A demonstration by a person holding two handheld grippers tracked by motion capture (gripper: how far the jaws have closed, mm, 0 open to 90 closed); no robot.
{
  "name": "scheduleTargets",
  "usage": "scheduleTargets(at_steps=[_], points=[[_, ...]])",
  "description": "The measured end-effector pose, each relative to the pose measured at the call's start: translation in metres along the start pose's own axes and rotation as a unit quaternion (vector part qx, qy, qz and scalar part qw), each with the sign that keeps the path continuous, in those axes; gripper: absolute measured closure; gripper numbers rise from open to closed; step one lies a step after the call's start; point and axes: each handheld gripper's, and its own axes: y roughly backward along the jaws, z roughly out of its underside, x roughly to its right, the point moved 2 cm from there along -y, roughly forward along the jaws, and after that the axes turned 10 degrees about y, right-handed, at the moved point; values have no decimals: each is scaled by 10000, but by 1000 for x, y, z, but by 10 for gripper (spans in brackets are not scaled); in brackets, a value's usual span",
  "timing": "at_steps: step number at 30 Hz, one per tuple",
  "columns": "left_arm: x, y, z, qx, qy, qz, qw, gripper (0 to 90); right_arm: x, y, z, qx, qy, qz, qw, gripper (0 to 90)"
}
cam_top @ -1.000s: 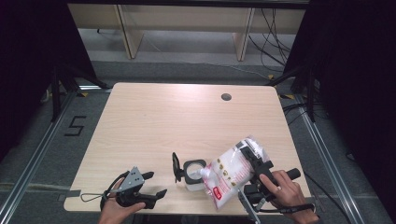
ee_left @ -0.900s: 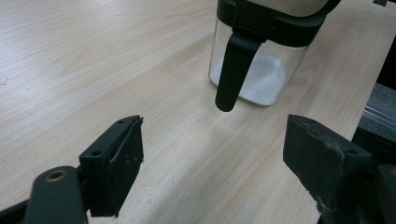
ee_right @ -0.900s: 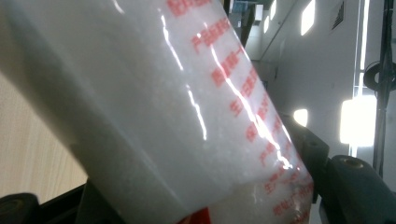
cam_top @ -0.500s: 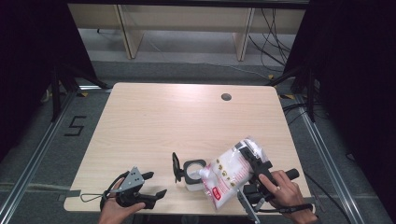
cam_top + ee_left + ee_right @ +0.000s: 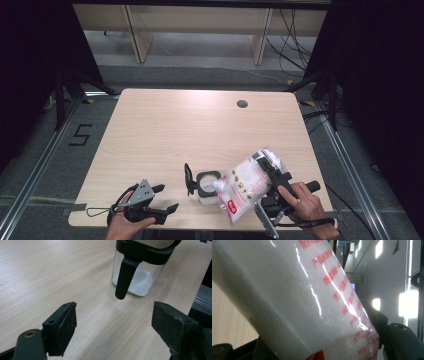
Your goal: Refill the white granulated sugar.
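Wooden table (image 5: 165, 135) carries all. White granule bag (image 5: 247, 182), tilted, spout over open jar, clamped in right tool (image 5: 272, 172). Clear jar (image 5: 206, 186), lid flipped up, near front edge. Left tool (image 5: 162, 200) released, empty, left of jar.

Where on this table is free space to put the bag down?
The far half of the table, from the jar back to the cable hole, is bare. The near edge is crowded: left gripper, jar, bag, right gripper.
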Motion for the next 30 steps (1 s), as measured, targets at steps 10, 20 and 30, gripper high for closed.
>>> scheduleTargets(at_steps=[10, 20, 30], points=[[-1, 1, 0, -48, -151, 10, 9999, 196, -1, -1, 1, 17, -36, -49, 10000, 418], [-1, 1, 0, -42, -58, -15, 10000, 196, -5, -2, 1, 29, -218, -110, 9997, 419], [-1, 1, 0, 0, -9, -13, 10000, 196, -10, -3, 4, 10, -243, -188, 9995, 425]])
